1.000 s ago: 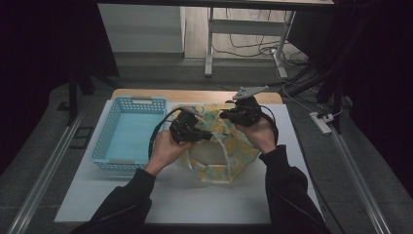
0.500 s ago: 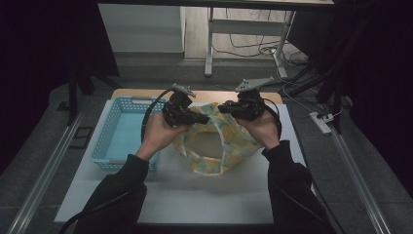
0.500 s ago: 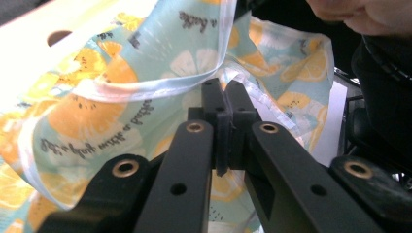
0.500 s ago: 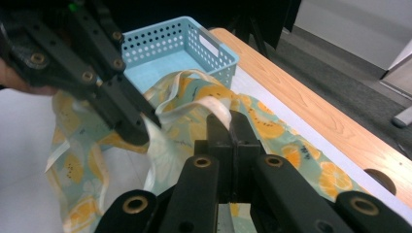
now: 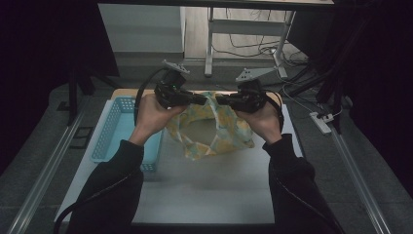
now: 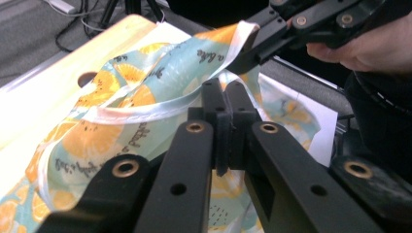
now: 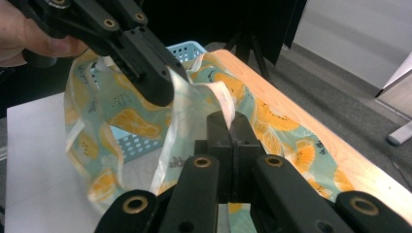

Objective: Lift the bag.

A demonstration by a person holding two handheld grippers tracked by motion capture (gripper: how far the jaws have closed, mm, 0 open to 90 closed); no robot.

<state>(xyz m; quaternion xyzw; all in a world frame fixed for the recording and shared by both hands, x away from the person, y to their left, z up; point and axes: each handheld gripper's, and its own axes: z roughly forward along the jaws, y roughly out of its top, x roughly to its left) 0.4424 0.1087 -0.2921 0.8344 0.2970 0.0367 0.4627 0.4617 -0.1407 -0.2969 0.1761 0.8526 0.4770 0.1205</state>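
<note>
A bag of pale blue cloth with orange-slice print (image 5: 229,129) hangs above the white table top, held up by its rim between both grippers. My left gripper (image 5: 200,99) is shut on the left part of the rim, and its jaws pinch the white-edged hem (image 6: 145,112) in the left gripper view (image 6: 224,92). My right gripper (image 5: 221,101) is shut on the right part of the rim; the cloth (image 7: 194,107) folds over its closed jaws (image 7: 232,121). The bag's mouth gapes open below the grippers and its bottom touches the table.
A light blue plastic basket (image 5: 109,134) stands on the table to the left of the bag. The white board (image 5: 204,185) lies over a wooden table top (image 7: 311,111). Beyond the far edge are a metal stand (image 5: 209,44), cables and a power strip (image 5: 321,123).
Both hands have risen and lifted the bag off the table, so it now hangs with its mouth spread. The left hand rose more than the right.
</note>
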